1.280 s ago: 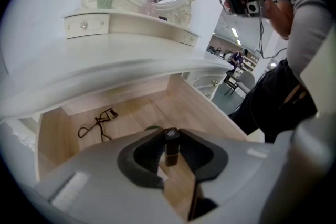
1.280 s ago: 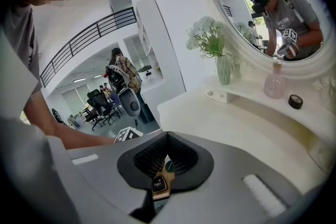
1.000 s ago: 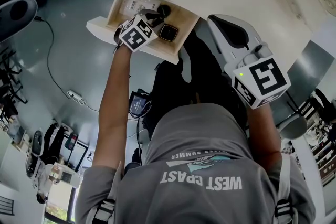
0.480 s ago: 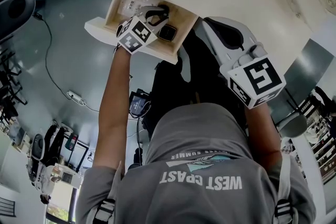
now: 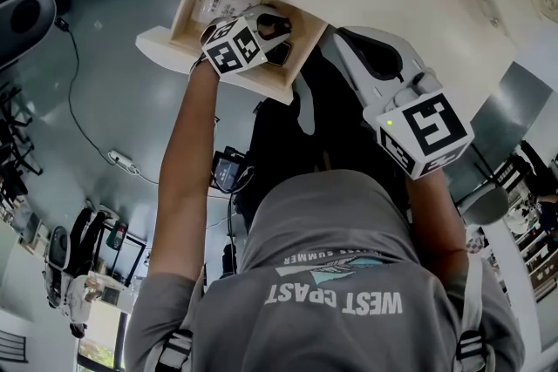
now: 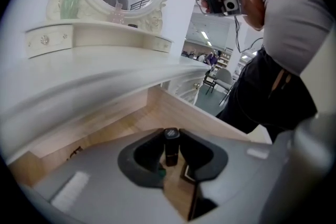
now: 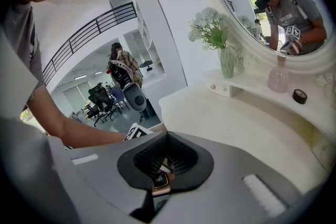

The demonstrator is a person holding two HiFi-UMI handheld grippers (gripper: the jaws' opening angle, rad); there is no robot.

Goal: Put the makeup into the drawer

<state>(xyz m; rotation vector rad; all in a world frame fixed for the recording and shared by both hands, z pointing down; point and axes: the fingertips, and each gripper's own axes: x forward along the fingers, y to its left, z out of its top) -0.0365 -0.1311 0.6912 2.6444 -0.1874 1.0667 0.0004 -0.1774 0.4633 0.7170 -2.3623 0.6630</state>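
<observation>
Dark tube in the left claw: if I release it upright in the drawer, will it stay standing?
Probably not. The tube looks tall and narrow, so it would likely tip, then perhaps roll on the smooth wood of the drawer. It looks rigid, so the left claw should hold it without crushing.

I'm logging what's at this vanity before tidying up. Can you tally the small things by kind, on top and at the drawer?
Lipstick: 1
Compact: 1
Pink bottle: 1
Small dark round container: 1
Vase of flowers: 1
Total: 5
White printed items in the drawer: too small to count, left out.
</observation>
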